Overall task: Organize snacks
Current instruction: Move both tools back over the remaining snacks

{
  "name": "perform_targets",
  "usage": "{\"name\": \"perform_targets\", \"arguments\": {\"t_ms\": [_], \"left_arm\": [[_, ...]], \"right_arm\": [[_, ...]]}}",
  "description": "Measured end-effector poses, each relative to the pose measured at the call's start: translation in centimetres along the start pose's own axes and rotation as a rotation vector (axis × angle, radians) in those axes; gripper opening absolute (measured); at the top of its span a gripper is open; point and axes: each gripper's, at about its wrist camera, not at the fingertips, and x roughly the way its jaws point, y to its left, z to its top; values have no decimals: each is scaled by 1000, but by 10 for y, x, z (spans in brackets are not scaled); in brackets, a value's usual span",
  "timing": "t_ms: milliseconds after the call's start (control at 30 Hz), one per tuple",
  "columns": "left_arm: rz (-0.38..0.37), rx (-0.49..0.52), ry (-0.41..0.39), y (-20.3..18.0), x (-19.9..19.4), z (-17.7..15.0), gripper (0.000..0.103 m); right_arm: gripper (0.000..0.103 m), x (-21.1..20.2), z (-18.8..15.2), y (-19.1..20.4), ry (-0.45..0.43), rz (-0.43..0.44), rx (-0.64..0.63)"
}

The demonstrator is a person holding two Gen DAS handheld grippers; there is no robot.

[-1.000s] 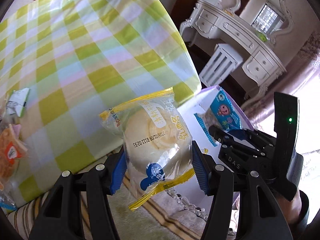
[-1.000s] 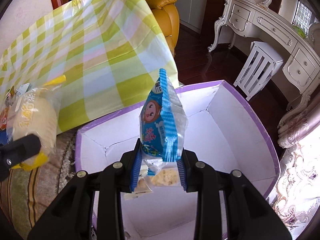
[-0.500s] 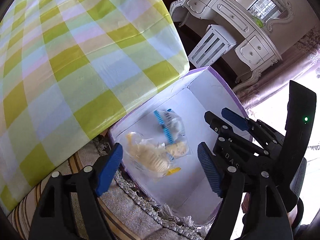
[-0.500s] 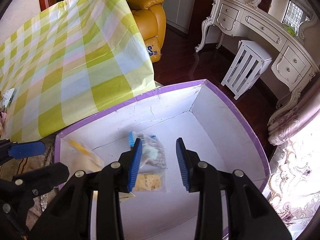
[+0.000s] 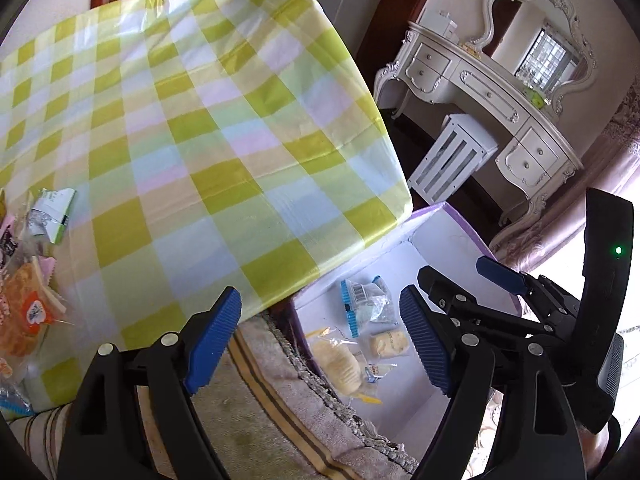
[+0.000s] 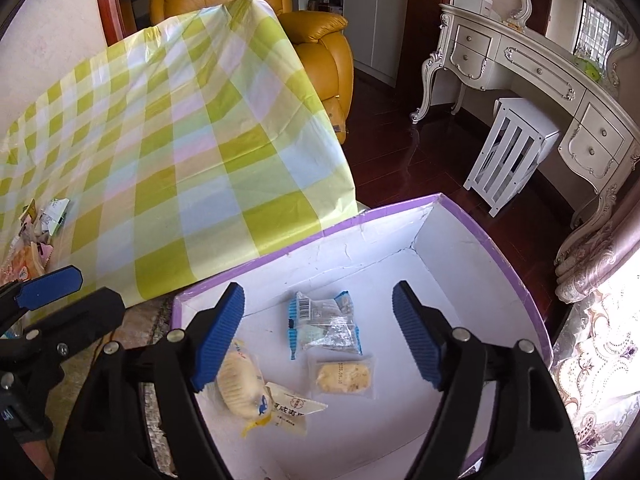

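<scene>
Both claws, the left claw (image 5: 320,332) and right claw (image 6: 318,332), hang wide apart and empty, jaws just having opened. Below them, the bun packet (image 6: 240,390), blue packet (image 6: 324,324) and biscuit (image 6: 344,376) lie inside the white box (image 6: 480,264). Farther left, more snacks (image 5: 28,312) sit on the checked desk (image 5: 200,140).

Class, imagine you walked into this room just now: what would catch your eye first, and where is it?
The green-and-yellow checked tablecloth fills the left of the view, with loose snack packets at its left edge. Below its corner sits a purple-rimmed white box holding a blue packet, a round yellow cake and a small biscuit pack. Both tools, left tool and right tool, hover open and empty.
</scene>
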Motion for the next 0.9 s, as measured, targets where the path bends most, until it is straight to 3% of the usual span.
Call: {"name": "perform_targets", "arguments": {"t_ms": [300,467,600,767,900], "left_arm": [[73,-124,-160,59,-67,-18,79],[156,-235,-223,108,-106,-42,79],[226,-342,-273,145,-137,-66,78],[277,-497,-280,196,-159,-97,73],[255,-583,-241,222,-158,-108,71]], "right_arm": [[78,-24,8,70,-24,183,-96],[80,-32,3,125,-47,253,-239],[81,-36,-7,166,-62,262,-389],[82,-40,-18,205,-84,269,-556],[82,-40,-23,227,-90,272,-643]]}}
